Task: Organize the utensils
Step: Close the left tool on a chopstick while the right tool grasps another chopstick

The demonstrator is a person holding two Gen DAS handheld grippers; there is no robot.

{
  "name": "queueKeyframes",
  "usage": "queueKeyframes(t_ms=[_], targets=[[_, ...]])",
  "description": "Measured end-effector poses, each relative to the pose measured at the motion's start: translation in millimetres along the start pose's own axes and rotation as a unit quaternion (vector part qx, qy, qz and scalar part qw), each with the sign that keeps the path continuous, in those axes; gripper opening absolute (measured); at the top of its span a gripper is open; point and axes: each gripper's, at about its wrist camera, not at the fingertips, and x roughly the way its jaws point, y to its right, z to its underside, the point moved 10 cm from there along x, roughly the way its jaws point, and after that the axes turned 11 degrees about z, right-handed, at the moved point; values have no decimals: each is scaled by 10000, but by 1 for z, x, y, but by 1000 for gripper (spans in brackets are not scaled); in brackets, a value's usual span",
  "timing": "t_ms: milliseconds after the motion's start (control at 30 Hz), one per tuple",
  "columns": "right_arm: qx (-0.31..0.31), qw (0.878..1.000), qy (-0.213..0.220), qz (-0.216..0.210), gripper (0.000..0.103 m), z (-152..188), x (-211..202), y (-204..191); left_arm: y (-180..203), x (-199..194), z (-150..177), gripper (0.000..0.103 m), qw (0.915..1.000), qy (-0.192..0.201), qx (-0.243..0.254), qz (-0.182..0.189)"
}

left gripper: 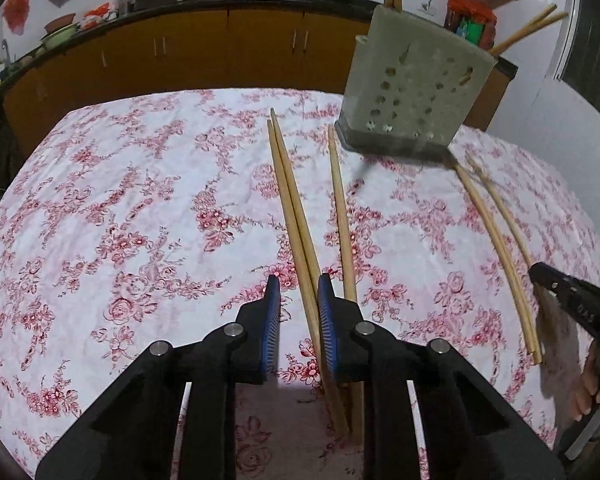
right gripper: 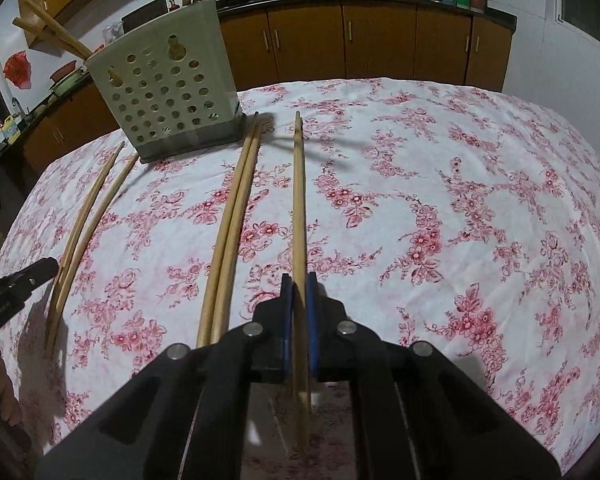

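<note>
Five loose chopsticks (left gripper: 296,216) on the flowered tablecloth (left gripper: 140,220): a pale wooden pair, a single, another pair. Four more standing in the perforated grey holder (left gripper: 412,92) beyond. Left gripper (left gripper: 299,300) angled down, jaws narrowly apart around the first pair. Right gripper (right gripper: 299,304) likewise tilted, clamped on one chopstick (right gripper: 299,208).

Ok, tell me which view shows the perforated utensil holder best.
The right wrist view: the utensil holder is sharp, its grid of holes and the chopsticks inside it clear. The left wrist view shows it blurred.
</note>
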Motion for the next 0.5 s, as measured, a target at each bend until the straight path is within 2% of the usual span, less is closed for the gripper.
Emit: queueKeyframes(t_ms=[367,500], targets=[[-40,10000,16,45,9,-1,0,0,-4,6,-3,21,9998,-52,9,-184],[-74,9999,4,-78,11,1,-1,-5,-1,8,-5,18,9999,-40,-13,-131]])
